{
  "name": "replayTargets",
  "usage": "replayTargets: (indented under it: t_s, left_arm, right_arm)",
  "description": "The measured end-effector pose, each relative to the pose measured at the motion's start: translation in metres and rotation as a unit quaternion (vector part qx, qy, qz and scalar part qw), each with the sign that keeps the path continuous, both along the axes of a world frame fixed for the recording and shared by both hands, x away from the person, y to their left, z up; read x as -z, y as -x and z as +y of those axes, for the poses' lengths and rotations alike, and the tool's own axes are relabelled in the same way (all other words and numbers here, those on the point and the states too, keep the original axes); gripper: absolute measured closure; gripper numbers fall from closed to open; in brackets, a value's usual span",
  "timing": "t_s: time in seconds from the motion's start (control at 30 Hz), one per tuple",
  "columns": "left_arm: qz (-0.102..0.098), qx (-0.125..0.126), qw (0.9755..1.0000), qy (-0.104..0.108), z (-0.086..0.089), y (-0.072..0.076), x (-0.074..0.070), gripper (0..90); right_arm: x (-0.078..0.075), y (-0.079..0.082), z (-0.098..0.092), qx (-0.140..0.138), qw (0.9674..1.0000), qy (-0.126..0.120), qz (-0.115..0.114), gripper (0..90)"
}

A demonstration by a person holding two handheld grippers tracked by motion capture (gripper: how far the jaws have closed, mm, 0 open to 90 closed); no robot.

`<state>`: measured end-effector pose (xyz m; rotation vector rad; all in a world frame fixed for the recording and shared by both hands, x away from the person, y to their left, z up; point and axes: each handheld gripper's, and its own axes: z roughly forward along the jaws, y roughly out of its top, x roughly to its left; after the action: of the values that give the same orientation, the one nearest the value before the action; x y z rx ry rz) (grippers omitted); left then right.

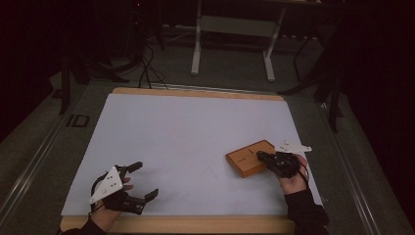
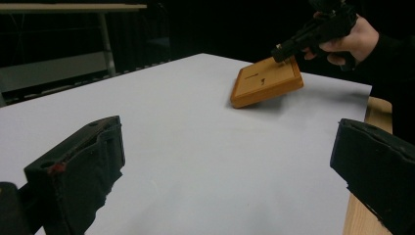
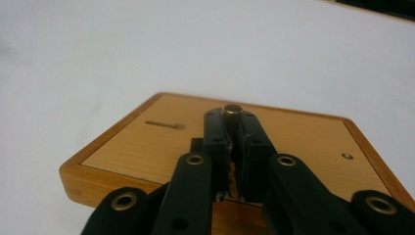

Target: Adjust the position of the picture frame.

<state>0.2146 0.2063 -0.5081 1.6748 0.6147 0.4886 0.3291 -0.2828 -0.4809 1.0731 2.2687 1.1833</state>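
A flat orange-brown wooden board (image 1: 247,157) lies at the right of the white table top (image 1: 186,122). My right gripper (image 1: 262,156) reaches over its near right corner, its jaws shut on a small dark round knob (image 3: 233,110) that stands up from the board (image 3: 303,142). In the left gripper view the board (image 2: 266,81) is tilted, its edge under the right gripper (image 2: 279,49) raised and its opposite edge on the table. My left gripper (image 1: 147,179) rests at the front left, jaws wide open with bare table between them (image 2: 227,161).
The table's wooden front edge (image 1: 195,224) runs along the bottom. Behind the table stand a white-legged frame (image 1: 232,29), floor cables (image 1: 147,63) and dark stands (image 1: 333,88) at the right. A narrow slot (image 3: 164,125) and a small hole (image 3: 347,156) mark the board.
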Motion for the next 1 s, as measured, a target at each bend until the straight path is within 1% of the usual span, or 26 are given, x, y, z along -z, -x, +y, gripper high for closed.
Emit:
replayTargets:
  t_s: [0.13, 0.17, 0.2, 0.33, 0.37, 0.47, 0.6, 0.73, 0.87, 1.0]
  left_arm:
    - [0.002, 0.000, 1.0000, 0.001, 0.000, 0.000, 0.000, 0.0]
    - [0.002, 0.000, 1.0000, 0.000, 0.000, 0.000, 0.000, 0.0]
    - [0.002, 0.000, 1.0000, 0.000, 0.000, 0.000, 0.000, 0.0]
    - [0.002, 0.001, 1.0000, -0.001, 0.000, 0.000, 0.000, 0.0]
    - [0.002, 0.000, 1.0000, -0.001, 0.000, -0.001, 0.000, 0.0]
    - [0.002, 0.001, 1.0000, -0.001, 0.000, -0.001, 0.001, 0.0]
    - [0.002, 0.002, 1.0000, -0.002, 0.000, -0.001, 0.001, 0.0]
    - [0.002, 0.003, 1.0000, -0.001, 0.001, -0.001, 0.000, 0.0]
    - [-0.001, 0.003, 1.0000, -0.001, 0.001, 0.000, 0.000, 0.0]
    - [0.000, 0.004, 1.0000, 0.001, 0.001, -0.001, 0.000, 0.0]
  right_arm:
    - [-0.006, -0.004, 0.007, -0.005, 0.9999, 0.004, -0.008, 85.0]
    - [-0.008, -0.005, 0.009, -0.004, 0.9999, 0.005, -0.014, 85.1]
    - [-0.009, -0.006, 0.011, -0.008, 0.9999, 0.006, -0.014, 85.1]
    - [-0.015, -0.010, 0.022, -0.018, 0.9996, 0.002, -0.024, 85.1]
    - [-0.018, -0.012, 0.026, -0.025, 0.9994, 0.000, -0.024, 85.1]
    - [-0.023, -0.016, 0.036, -0.036, 0.9989, -0.007, -0.031, 85.1]
    - [-0.030, -0.022, 0.054, -0.051, 0.9976, -0.020, -0.041, 85.1]
    - [-0.036, -0.029, 0.077, -0.073, 0.9959, -0.025, -0.048, 85.1]
    - [-0.039, -0.036, 0.100, -0.096, 0.9940, -0.025, -0.047, 85.1]
    - [-0.038, -0.041, 0.122, -0.115, 0.9920, -0.025, -0.046, 85.1]
